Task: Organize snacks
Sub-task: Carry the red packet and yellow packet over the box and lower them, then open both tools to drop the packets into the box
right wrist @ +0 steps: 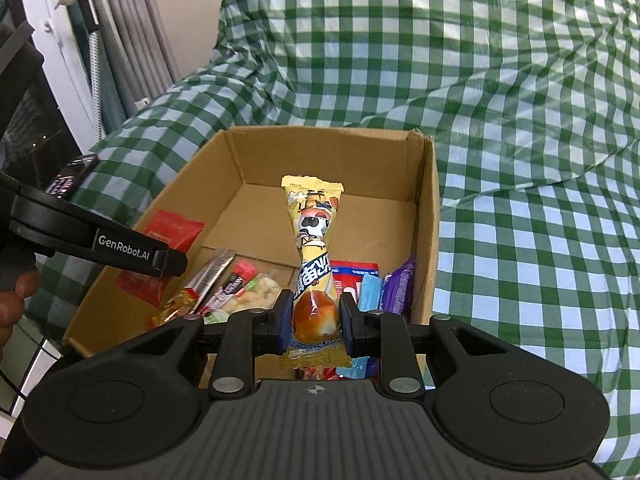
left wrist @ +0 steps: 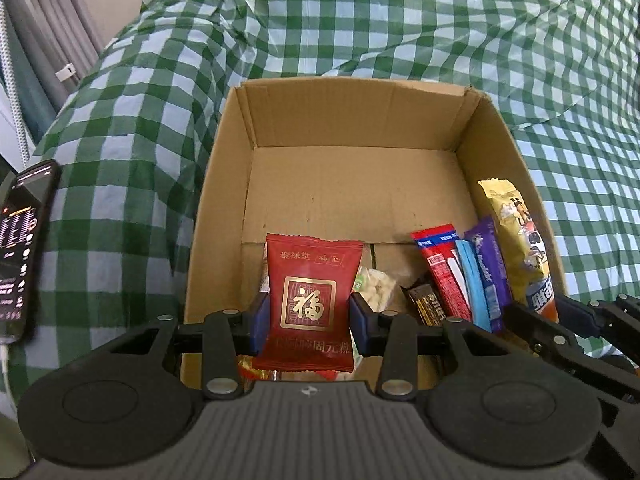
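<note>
Here I hold two grippers over an open cardboard box (left wrist: 224, 184) that sits on a bed covered in green-and-white checked cloth (left wrist: 400, 20). My left gripper (left wrist: 308, 320) has its jaws pinching a red square packet (left wrist: 310, 300) with a gold emblem, held upright just inside the near left corner of the box. My right gripper (right wrist: 314, 322) has its jaws pinching a tall yellow packet (right wrist: 314, 240) printed with a cartoon figure, held by its lower end above the near right side of the box.

I judge this to be the placing step: both snacks are carried over the box and not yet let go. The next move, I think, calls for lowering each packet to the box floor and spreading the jaws, the yellow one beside the upright row along the right wall.

Counted, that row holds a red-and-blue stick packet (left wrist: 442, 272), a light blue one (left wrist: 474, 284) and a purple one (left wrist: 490, 276). A small dark brown bar (left wrist: 426, 304) and a clear bag of pale pieces (left wrist: 376, 288) lie near the front edge. The far half of the floor is bare. One phone (left wrist: 22, 248) lies on the bed left of the box.
</note>
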`<state>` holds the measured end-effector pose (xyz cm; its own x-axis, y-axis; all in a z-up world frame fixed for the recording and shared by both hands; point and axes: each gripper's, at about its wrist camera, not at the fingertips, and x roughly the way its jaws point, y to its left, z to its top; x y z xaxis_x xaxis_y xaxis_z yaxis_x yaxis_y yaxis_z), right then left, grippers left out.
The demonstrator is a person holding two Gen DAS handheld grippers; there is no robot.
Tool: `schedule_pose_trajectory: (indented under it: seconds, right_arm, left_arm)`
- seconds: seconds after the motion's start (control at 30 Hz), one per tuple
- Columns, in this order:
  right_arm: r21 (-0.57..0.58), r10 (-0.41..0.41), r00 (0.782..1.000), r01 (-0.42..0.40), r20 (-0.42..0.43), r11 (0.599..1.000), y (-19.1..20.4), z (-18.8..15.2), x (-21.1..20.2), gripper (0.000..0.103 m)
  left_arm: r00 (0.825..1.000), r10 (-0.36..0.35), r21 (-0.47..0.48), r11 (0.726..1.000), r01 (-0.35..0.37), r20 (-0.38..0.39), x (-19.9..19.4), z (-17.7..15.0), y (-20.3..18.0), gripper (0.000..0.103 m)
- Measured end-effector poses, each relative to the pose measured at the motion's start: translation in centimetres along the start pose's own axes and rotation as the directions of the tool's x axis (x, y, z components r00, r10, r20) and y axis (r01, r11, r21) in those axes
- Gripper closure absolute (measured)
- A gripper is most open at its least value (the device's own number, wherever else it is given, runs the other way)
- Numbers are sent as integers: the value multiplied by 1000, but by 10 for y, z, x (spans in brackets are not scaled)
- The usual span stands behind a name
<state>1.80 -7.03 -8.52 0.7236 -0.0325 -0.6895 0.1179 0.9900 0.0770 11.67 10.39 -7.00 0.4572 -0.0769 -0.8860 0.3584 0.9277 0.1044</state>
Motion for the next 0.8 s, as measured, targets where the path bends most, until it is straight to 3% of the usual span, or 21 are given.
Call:
schedule_pose_trajectory:
  seconds: [0.3,0.33,0.37,0.4,0.43,0.47,0.5,0.8]
  right_arm:
    - [11,-9,999,9,-32,1000,-12,2,25,77]
    - [14,-5,999,6,-35,1000,-13,2,28,77]
    - [19,2,999,-1,-43,1000,-15,2,31,76]
    - [29,3,999,-2,-48,1000,-17,2,33,63]
    - [45,-3,999,6,-54,999,-18,3,34,51]
    - [55,-11,999,14,-52,998,-18,3,33,27]
    - [57,-15,999,17,-41,998,-17,3,31,20]
    - [24,-30,999,30,-13,999,2,-14,-21,11]
  left_arm:
    - [1000,8,25,1000,-7,-25,28,9,-7,54]
    - [1000,7,29,1000,-7,-21,28,10,-8,42]
    - [1000,3,32,999,-3,-21,28,11,-8,14]
    - [1000,4,27,1000,-4,-17,26,11,-7,1]
    - [1000,8,19,1000,-8,1,23,11,-7,0]
    - [1000,12,14,1000,-13,19,18,9,-6,0]
    - [1000,10,18,1000,-11,19,14,7,-5,0]
    - [1000,20,18,1000,-20,-6,-28,-38,-4,0]
